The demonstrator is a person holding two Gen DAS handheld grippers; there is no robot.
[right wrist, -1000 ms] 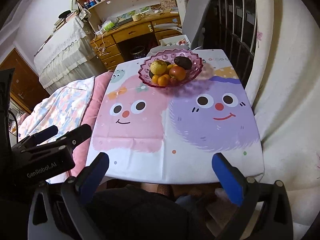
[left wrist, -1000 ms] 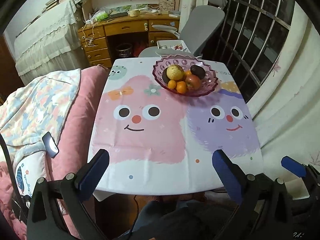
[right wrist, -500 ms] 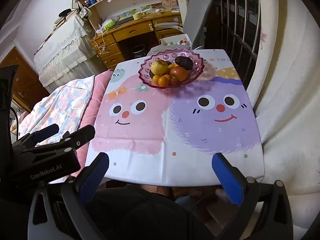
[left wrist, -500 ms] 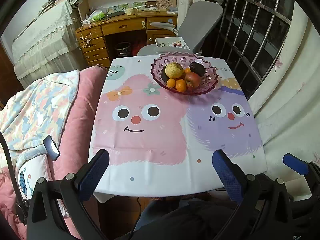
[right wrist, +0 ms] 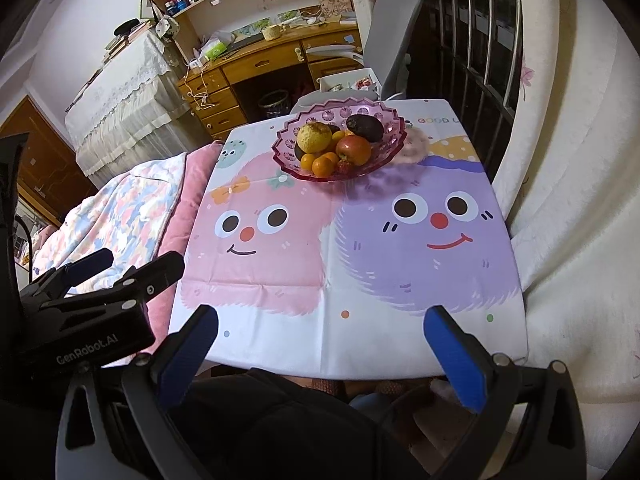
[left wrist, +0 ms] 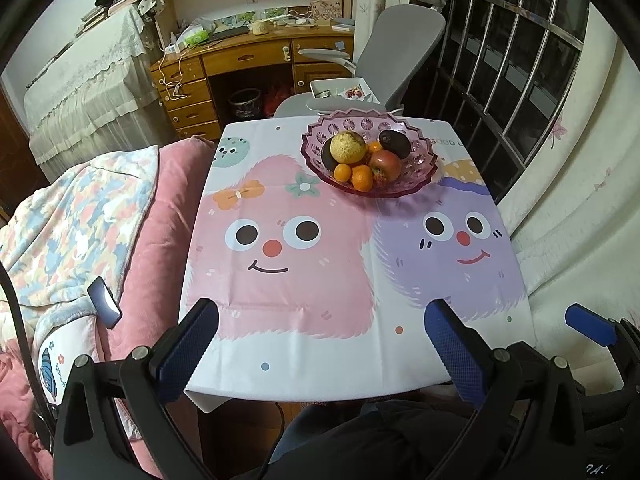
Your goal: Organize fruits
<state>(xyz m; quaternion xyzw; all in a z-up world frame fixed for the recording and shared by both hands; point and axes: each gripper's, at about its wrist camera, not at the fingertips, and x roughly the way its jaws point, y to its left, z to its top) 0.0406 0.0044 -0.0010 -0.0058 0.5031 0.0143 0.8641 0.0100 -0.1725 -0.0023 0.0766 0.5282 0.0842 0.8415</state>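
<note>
1. The tabletop wears a white cloth printed with a pink fuzzy face on the left and a purple one on the right — creased near its front edge, and bare over its near half.
2. At the far end, astride the seam between the two faces, sits a pink glass bowl with a scalloped rim. It holds the fruits: a rough yellow pear, a red apple, a dark avocado toward the back right, and small oranges at the front.
3. Just beyond the far edge stands a grey office chair, with a wooden desk and bookshelves behind it.
4. Along the left edge a bed with a pink blanket presses against the cloth; the right edge lies near a barred window and pale curtains.
5. The left gripper hangs over the near edge, jaws spread wide and holding nothing.
6. The right gripper hangs just beside it over the same edge, jaws likewise spread wide with nothing between them — both well apart from the bowl.
</note>
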